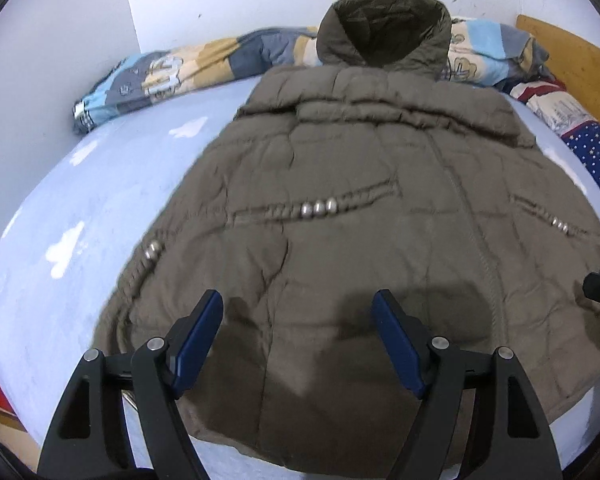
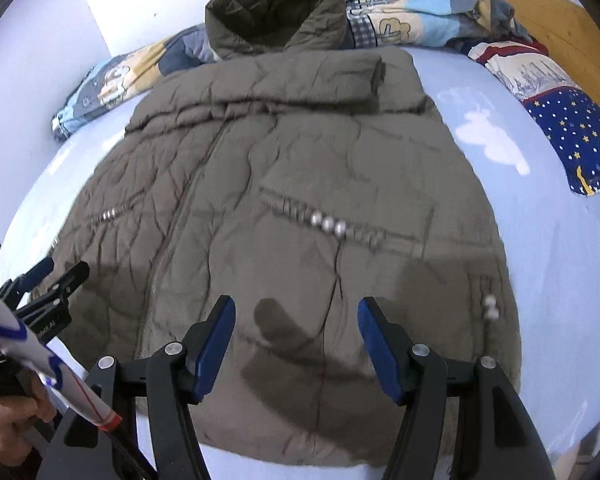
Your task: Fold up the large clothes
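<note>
The olive-brown quilted padded jacket point(image 1: 360, 208) lies flat and front-up on the pale blue bed point(image 1: 80, 216), hood toward the far wall, so its whole shape is ready for folding. The left tool point(image 1: 298, 340) hovers with fingers wide apart and empty above the near hem, left of the zip. The right tool point(image 2: 296, 344) does the same, right of the zip, probably so each can take one hem side.

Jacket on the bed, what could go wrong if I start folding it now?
The jacket is puffy, so a fold may spring back open. The hood lies on the blanket and could drag it. Both the left gripper and right gripper hover open above the hem, gripping nothing.
</note>
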{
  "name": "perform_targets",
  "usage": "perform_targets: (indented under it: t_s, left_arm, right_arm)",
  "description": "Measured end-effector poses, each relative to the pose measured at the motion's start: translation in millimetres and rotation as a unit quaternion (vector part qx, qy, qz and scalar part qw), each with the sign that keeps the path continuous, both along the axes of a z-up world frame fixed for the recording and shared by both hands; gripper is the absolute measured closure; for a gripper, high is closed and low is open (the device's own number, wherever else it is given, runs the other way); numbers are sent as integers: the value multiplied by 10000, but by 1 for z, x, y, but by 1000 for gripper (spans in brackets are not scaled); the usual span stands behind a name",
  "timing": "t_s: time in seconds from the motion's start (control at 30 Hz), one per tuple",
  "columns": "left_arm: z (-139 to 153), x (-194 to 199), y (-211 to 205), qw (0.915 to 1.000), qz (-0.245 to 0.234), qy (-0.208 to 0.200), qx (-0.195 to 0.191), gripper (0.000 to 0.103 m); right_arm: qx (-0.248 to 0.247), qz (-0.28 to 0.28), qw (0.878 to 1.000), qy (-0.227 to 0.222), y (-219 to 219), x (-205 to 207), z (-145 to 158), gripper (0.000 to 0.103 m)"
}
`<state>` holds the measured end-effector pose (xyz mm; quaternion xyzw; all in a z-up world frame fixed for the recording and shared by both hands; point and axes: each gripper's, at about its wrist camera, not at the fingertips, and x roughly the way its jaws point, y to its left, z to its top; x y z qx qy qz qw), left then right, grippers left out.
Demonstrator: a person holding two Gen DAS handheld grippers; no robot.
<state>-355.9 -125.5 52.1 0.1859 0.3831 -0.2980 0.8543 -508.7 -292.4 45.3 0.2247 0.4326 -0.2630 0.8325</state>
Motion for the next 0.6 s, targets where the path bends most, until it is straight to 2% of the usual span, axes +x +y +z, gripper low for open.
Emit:
perform_targets:
  t_s: [0.2,0.6]
  left_arm:
    - [-16,-1,-2,9997,-93,-112,188,26]
    - [-24,2,-4,9998,-47,-52,199,25]
  right_arm:
    - [-83,93,9993,340,6,4,-22,35]
    - [-141,92,9988,460,10,6,-31,33]
